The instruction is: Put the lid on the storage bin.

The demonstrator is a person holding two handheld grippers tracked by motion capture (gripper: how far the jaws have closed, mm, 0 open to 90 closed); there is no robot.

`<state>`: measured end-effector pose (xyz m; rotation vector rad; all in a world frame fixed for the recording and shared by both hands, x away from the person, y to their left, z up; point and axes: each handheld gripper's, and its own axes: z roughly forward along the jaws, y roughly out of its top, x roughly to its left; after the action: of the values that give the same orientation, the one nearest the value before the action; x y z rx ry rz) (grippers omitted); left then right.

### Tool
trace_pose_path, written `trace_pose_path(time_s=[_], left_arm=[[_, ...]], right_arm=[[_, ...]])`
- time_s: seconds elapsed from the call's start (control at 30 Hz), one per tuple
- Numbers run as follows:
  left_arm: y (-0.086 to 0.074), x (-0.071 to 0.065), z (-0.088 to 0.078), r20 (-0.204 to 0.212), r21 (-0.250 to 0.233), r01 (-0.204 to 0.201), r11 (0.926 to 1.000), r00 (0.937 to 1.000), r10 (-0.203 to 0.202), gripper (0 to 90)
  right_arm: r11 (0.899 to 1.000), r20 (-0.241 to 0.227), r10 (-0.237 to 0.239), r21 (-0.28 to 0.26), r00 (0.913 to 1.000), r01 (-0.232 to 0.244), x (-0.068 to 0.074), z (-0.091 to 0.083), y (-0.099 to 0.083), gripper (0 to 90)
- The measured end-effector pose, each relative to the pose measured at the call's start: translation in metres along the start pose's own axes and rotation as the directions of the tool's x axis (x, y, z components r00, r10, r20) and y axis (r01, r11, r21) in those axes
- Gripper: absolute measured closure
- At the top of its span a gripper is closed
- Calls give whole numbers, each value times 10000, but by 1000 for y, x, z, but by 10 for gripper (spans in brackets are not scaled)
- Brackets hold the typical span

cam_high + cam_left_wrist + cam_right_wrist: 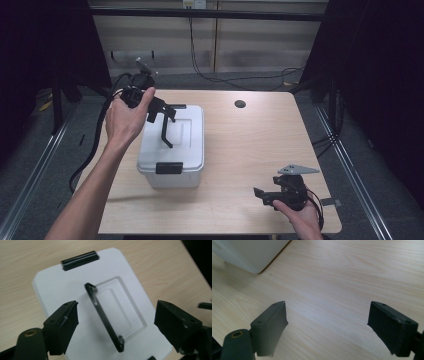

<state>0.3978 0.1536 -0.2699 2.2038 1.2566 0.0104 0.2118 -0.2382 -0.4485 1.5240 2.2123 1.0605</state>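
A white plastic storage box (172,147) sits on the left part of the wooden table (250,150). It has a flat white lid (62,293) with round corners and a shallow, sunken rectangle in the middle. A thin black carry handle (103,316) stands up from that sunken part. A black clip (168,168) holds the lid shut at the near end, and another black clip (80,260) sits at one short end of the lid in the left gripper view. The box looks smooth and a bit shiny, and the table has a pale wood grain.

The left gripper (115,322) hangs just over the lid. Its two black jaws are spread wide, one on each side of the handle, and they hold nothing. I think the step right now is lining up to grab the handle. The next move looks like going down a little and squeezing the jaws onto the thin bar. The bar is narrow and lies slanted between the jaws, so the gripper may need a small turn to pinch it square.

The right gripper (265,195) rests low near the front right corner of the table, well apart from the box. Its jaws are wide too, with bare table between them.
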Motion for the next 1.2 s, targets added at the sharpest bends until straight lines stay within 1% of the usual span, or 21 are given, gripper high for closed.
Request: trace_pose_path(time_s=[0.07, 0.17, 0.23, 0.27, 0.4, 0.43, 0.47, 0.57, 0.63, 0.67, 0.7, 0.77, 0.8, 0.83, 0.87, 0.9, 0.93, 0.97, 1.1, 1.13, 1.2], left_arm=[[-7, 4, 0, 145, -97, -291, 9995, 9995, 293, 168], [-16, 9, 1, -59, -206, -125, 9997, 9999, 124, 169], [-25, 11, 2, -219, -129, -490, 9987, 9986, 487, 171], [-30, 12, 2, -322, -232, -676, 9974, 9972, 668, 178], [-46, 22, -1, -227, -366, -860, 9956, 9961, 852, 182], [-50, 24, -3, -207, -525, -899, 9946, 9958, 889, 182], [-55, 26, -4, -300, -663, -959, 9932, 9951, 941, 182], [-68, 32, -7, -601, -689, -1207, 9903, 9914, 1166, 182], [-76, 36, -8, -542, -809, -1311, 9881, 9904, 1269, 182], [-80, 39, -9, -432, -795, -1298, 9883, 9910, 1267, 182], [-86, 40, -9, -329, -974, -1179, 9882, 9928, 1152, 182], [-98, 43, -8, 426, -1039, -961, 9899, 9940, 1010, 182], [-104, 45, -8, 349, -1009, -958, 9903, 9944, 997, 183], [-109, 46, -6, 24, -846, -1126, 9900, 9936, 1132, 183], [-113, 46, -5, -142, -790, -1126, 9905, 9936, 1118, 183], [-118, 49, -5, -160, -860, -1051, 9907, 9944, 1041, 183], [-123, 52, -7, 27, -932, -1008, 9905, 9948, 1015, 183], [-129, 56, -8, 232, -1119, -833, 9902, 9960, 864, 183], [-147, 66, -12, 173, -1185, -757, 9901, 9968, 783, 183], [-152, 68, -14, 151, -1383, -582, 9887, 9980, 609, 183], [-160, 71, -16, 240, -1454, -639, 9873, 9974, 681, 183]], right_arm=[[10000, -1, -33, -11, 10000, 33, 0, 0, 0, 149], [10000, -4, -40, -18, 10000, 40, 0, 0, 0, 150], [10000, 41, -11, -6, 10000, 11, 0, 0, 0, 150], [10000, 36, -24, -19, 10000, 24, 0, 0, 0, 150], [10000, 53, 25, -23, 10000, -25, 0, 0, 0, 149], [10000, 36, 9, -22, 10000, -9, 0, 0, 0, 149], [10000, 40, -17, -49, 10000, 17, 0, 0, 0, 149], [10000, 41, 28, -34, 10000, -28, 0, 0, 0, 149], [10000, 50, 13, -45, 10000, -12, 0, 0, 0, 149], [10000, 36, -13, -37, 10000, 13, 0, 0, 0, 149], [10000, 25, -29, -50, 10000, 29, 0, 0, 0, 149], [10000, 52, 21, -50, 10000, -20, 0, 0, 0, 149], [10000, 27, 23, -39, 10000, -23, 0, 0, 0, 149], [10000, 22, 41, -54, 10000, -41, 0, 0, 0, 149], [10000, 27, 48, -41, 10000, -47, 0, 0, 0, 149], [10000, 42, 47, -44, 10000, -47, 0, 1, 0, 149], [10000, 42, 42, -37, 10000, -42, 0, 0, 0, 149], [10000, 46, 26, -54, 10000, -26, 0, 0, 0, 149], [9999, 71, 81, -69, 9999, -80, -1, 0, 0, 149], [10000, 46, 28, -78, 10000, -27, -1, 0, 0, 149], [10000, 60, 51, -54, 10000, -51, 0, 0, 0, 149]])
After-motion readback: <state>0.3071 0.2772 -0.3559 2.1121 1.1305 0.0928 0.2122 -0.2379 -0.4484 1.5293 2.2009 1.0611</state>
